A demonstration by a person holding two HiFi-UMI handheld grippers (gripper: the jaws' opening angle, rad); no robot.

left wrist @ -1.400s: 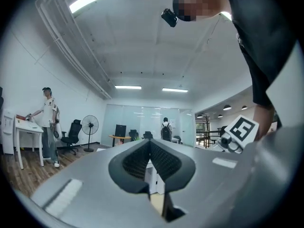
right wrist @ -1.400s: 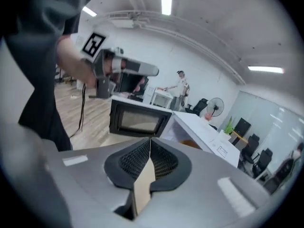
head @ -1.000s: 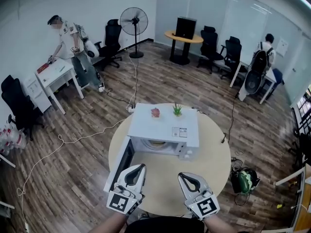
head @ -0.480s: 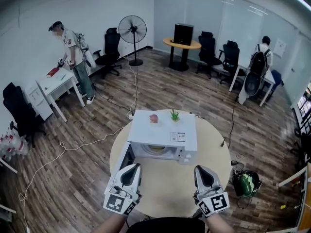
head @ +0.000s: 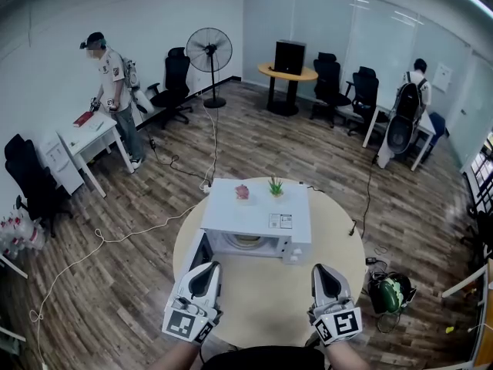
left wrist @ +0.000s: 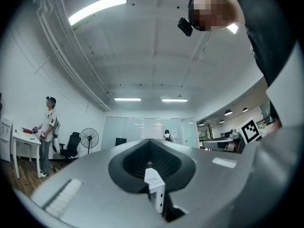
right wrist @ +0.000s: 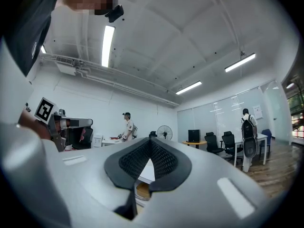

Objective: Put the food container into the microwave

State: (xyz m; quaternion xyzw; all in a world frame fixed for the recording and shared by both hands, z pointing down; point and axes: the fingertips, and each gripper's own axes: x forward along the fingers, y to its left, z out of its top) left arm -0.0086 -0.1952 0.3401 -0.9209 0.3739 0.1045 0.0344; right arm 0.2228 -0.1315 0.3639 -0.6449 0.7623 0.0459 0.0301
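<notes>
The white microwave [head: 258,210] stands on the round beige table [head: 339,245] with its door [head: 196,254] swung open to the left. Inside its cavity lies a round tan food container [head: 248,241], also glimpsed as the brown container [right wrist: 141,190] through the slit of the right gripper's jaws. My left gripper [head: 207,268] hovers over the table's near edge by the open door, jaws shut and empty. My right gripper [head: 323,270] is level with it, in front of the microwave's right corner, also shut and holding nothing. In their own views the left gripper [left wrist: 150,161] and right gripper [right wrist: 151,152] both tilt upward.
Two small potted plants [head: 276,186] sit on the microwave's top. Cables [head: 115,230] trail over the wooden floor to the left. A person [head: 112,91] stands at a white desk far left. A standing fan [head: 211,52], office chairs and another person [head: 412,99] are at the back.
Both grippers have drawn back from the microwave toward me, and the right one has moved further right. The container stays inside. The person at the desk has shifted.
</notes>
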